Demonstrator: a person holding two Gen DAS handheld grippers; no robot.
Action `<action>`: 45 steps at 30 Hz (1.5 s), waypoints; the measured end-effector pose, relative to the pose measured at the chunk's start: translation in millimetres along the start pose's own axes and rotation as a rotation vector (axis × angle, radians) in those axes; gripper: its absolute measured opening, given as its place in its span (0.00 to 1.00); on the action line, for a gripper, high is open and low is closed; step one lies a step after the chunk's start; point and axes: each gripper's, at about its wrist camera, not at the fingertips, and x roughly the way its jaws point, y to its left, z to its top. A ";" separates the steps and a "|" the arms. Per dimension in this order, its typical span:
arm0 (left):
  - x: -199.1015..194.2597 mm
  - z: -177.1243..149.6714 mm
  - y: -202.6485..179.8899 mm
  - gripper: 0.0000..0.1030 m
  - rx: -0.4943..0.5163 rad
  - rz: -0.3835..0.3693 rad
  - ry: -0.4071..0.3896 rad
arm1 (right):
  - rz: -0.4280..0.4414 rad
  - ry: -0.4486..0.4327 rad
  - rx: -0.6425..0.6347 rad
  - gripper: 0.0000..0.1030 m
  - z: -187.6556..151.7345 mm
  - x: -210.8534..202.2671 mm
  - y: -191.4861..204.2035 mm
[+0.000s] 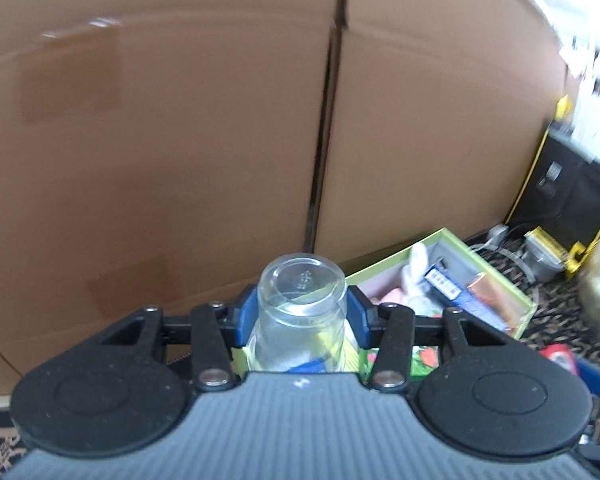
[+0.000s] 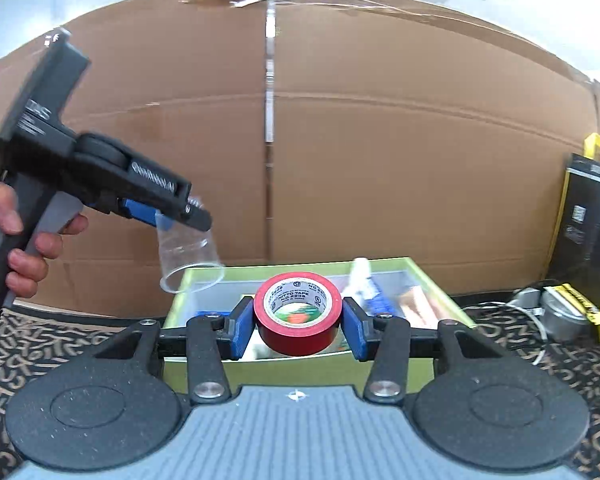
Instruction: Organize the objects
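My left gripper [image 1: 302, 314] is shut on a clear plastic cup [image 1: 302, 312], its blue pads pressed on both sides. In the right wrist view that same left gripper [image 2: 172, 216] hangs at the left in a person's hand [image 2: 28, 252], and the clear cup [image 2: 188, 256] is held mouth down over the left corner of a green box [image 2: 300, 368]. My right gripper [image 2: 298, 322] is shut on a roll of red tape [image 2: 298, 320], held above the green box's near side. The green box [image 1: 500, 280] holds a white soft toy [image 1: 416, 276] and a blue packet [image 1: 456, 292].
A big cardboard box [image 2: 380, 140] walls off the back. A black case with yellow trim [image 2: 588, 220], a silver tin [image 2: 564, 316] and a white cable [image 2: 540, 332] lie at the right on the patterned carpet [image 2: 40, 344]. A red and blue item [image 1: 560, 358] lies near the green box.
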 end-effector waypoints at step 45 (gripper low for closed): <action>-127.1 -154.4 -21.1 1.00 -0.160 -0.020 -0.065 | -0.059 0.148 -0.052 1.00 -43.1 -56.8 -24.4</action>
